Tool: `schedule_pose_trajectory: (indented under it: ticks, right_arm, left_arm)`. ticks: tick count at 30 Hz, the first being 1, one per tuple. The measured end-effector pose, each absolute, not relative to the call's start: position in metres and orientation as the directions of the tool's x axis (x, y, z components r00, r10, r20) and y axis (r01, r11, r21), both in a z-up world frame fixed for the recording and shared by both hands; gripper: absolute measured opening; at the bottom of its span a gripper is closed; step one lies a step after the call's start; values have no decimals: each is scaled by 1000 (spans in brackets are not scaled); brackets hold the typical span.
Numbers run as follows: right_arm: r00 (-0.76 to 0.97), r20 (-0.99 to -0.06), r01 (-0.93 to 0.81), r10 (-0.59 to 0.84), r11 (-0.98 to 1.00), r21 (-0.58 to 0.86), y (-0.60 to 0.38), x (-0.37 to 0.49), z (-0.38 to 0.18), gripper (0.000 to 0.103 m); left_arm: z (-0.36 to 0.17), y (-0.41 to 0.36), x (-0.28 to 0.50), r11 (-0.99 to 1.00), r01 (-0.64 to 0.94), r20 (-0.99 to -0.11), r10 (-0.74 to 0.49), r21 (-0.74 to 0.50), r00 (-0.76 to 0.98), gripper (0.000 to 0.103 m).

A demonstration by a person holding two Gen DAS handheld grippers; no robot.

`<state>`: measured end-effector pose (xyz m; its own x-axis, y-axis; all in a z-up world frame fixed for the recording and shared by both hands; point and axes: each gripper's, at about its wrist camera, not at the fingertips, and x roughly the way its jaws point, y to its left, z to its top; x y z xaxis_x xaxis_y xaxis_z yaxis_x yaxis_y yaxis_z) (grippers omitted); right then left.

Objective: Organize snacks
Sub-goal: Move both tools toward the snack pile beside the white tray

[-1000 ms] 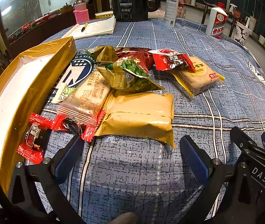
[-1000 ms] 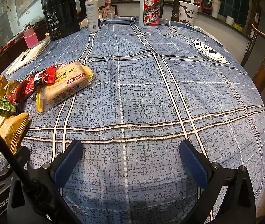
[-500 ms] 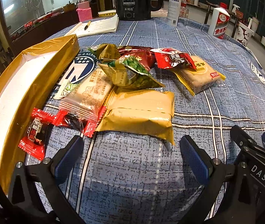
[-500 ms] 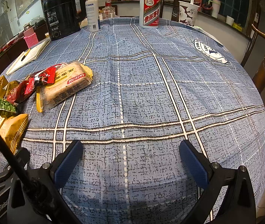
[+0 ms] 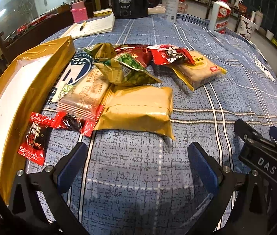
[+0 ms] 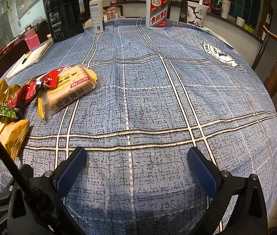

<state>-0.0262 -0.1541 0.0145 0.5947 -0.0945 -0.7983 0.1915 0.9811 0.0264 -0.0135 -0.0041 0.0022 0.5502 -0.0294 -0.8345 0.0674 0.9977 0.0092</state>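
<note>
A: Left wrist view has the left gripper with its fingers spread wide and nothing between them. The gold packet lies flat on the desk just ahead of the fingers.

B: How should it handle?

A: I judge it light, a soft, crinkly foil pillow, slippery on its faces. Best taken across the near crimped edge or its narrow sides, gently, since whatever is inside may crush.

B: What crowds it?

A: Off the left fingertip, a clear-wrapped biscuit pack touches it, with small red candies beyond. Behind it a green-and-gold pouch leans on the pile, and a yellow-edged cake packet sits further right. The gold tray runs along the far left, likely the destination.

B: And the right gripper?

A: Fingers equally wide and empty over bare cloth. A kettle, spray bottle and liquor bottle stand well ahead, out of the way.
</note>
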Motion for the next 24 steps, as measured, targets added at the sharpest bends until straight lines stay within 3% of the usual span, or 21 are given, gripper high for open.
schedule_pose_trajectory:
  ticks: [4, 6, 10, 13, 15, 17, 21, 24]
  right_arm:
    - [595, -799, 183, -87, 983, 29, -155, -26, 15, 103]
    - [595, -800, 169, -77, 985, 31, -155, -24, 15, 103]
    - [624, -781, 161, -44, 984, 73, -158, -29, 21, 88]
    - [648, -761, 198, 26, 959, 201, -171, -36, 25, 80]
    - [640, -766, 236, 71, 929, 283, -178, -40, 27, 71]
    - [629, -756, 213, 183, 894, 394, -181, -44, 29, 53]
    - [636, -706, 192, 313, 822, 537, -176, -55, 29, 50]
    - [657, -672, 157, 341, 810, 565, -163, -62, 39, 49]
  left_arm:
    - [9, 3, -21, 995, 99, -830, -77, -26, 553, 83]
    - [19, 14, -25, 989, 91, -822, -145, -114, 551, 83]
    - [43, 30, -41, 984, 75, -771, -174, -163, 612, 83]
    - [57, 40, -55, 978, 74, -738, -196, -195, 646, 83]
    - [63, 43, -61, 976, 78, -721, -204, -205, 662, 83]
    - [67, 46, -66, 973, 84, -710, -214, -213, 670, 83]
    - [76, 60, -77, 964, 86, -686, -240, -251, 687, 83]
    - [82, 72, -84, 964, 75, -671, -233, -256, 704, 83]
